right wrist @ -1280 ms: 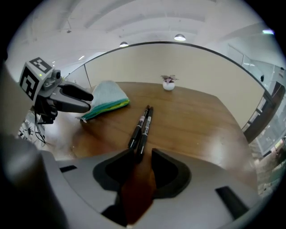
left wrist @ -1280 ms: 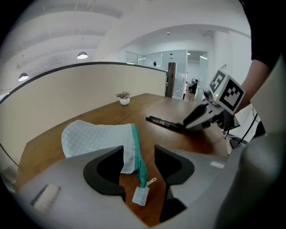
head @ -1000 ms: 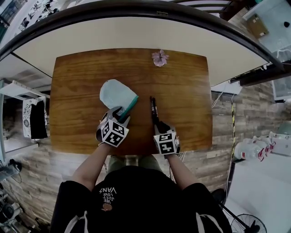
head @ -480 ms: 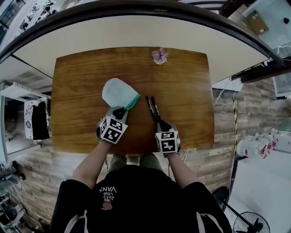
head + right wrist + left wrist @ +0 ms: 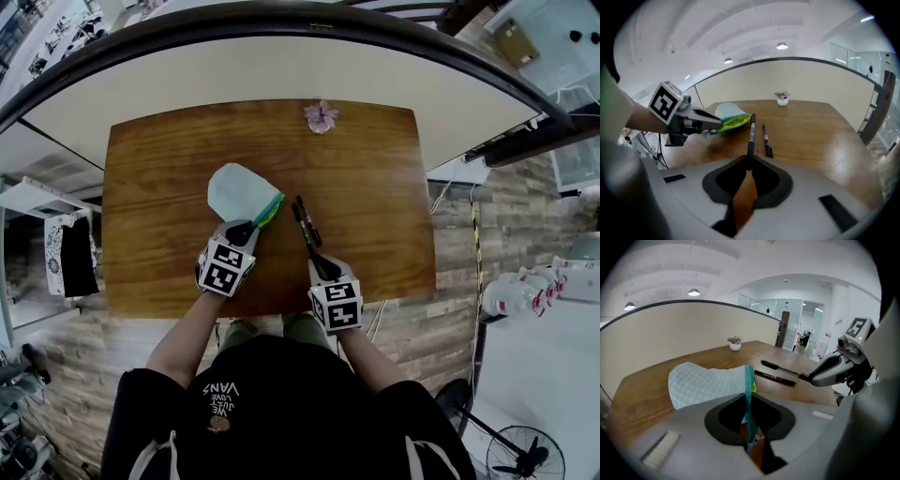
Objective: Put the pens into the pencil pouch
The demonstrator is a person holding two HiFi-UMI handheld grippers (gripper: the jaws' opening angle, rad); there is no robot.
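A pale checked pencil pouch (image 5: 236,190) with a teal zipper edge lies on the wooden table (image 5: 375,187). My left gripper (image 5: 246,228) has that zipper edge (image 5: 748,394) between its jaws, which are closing and press on it; the mouth is lifted a little. My right gripper (image 5: 323,269) is shut on the near end of a black pen (image 5: 751,133), which is raised and points toward the pouch mouth (image 5: 733,121). A second black pen (image 5: 766,140) lies on the wood just right of the held one. In the left gripper view both pens (image 5: 776,378) show beside the right gripper (image 5: 811,377).
A small potted pink flower (image 5: 321,115) stands at the table's far edge. A curved cream partition (image 5: 281,66) rises behind the table. The person's arms reach in over the near edge.
Both grippers have closed, the left on the pouch's zipper edge and the right on a pen. The right has risen and swung the pen left toward the pouch; the second pen now shows apart.
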